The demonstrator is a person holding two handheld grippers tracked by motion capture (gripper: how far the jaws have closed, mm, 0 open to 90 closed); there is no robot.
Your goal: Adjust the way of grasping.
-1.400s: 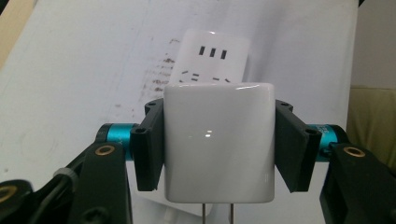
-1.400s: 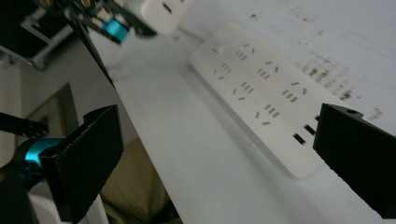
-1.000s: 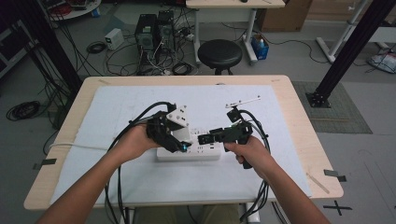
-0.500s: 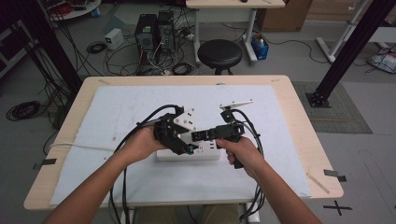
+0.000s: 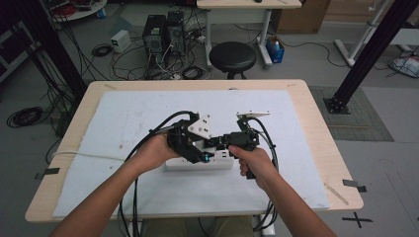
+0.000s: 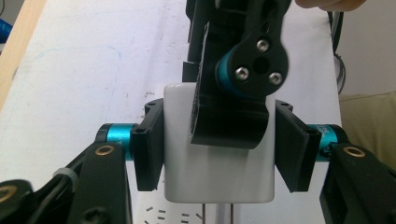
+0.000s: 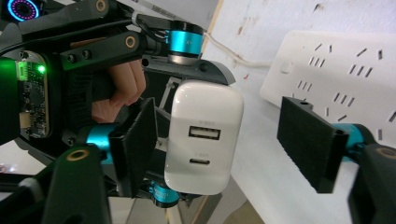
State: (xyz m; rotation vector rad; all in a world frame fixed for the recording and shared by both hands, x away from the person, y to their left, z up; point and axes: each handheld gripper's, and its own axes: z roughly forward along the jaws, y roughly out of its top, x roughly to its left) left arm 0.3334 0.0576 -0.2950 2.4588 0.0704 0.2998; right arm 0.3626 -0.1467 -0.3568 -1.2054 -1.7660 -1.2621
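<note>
The left gripper [image 6: 219,149] clamps the white charger [image 6: 217,158] between its jaws, prongs just above the power strip [image 7: 345,60] — not yet plugged in. The right gripper [image 7: 224,149] straddles it, jaws half-open, just been closing, one pad still clear.

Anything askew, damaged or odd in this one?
Nothing stands out. The left gripper holds the white charger above the power strip, prongs downward; the right gripper has just been closing around it, one pad still apart. No damage visible.
</note>
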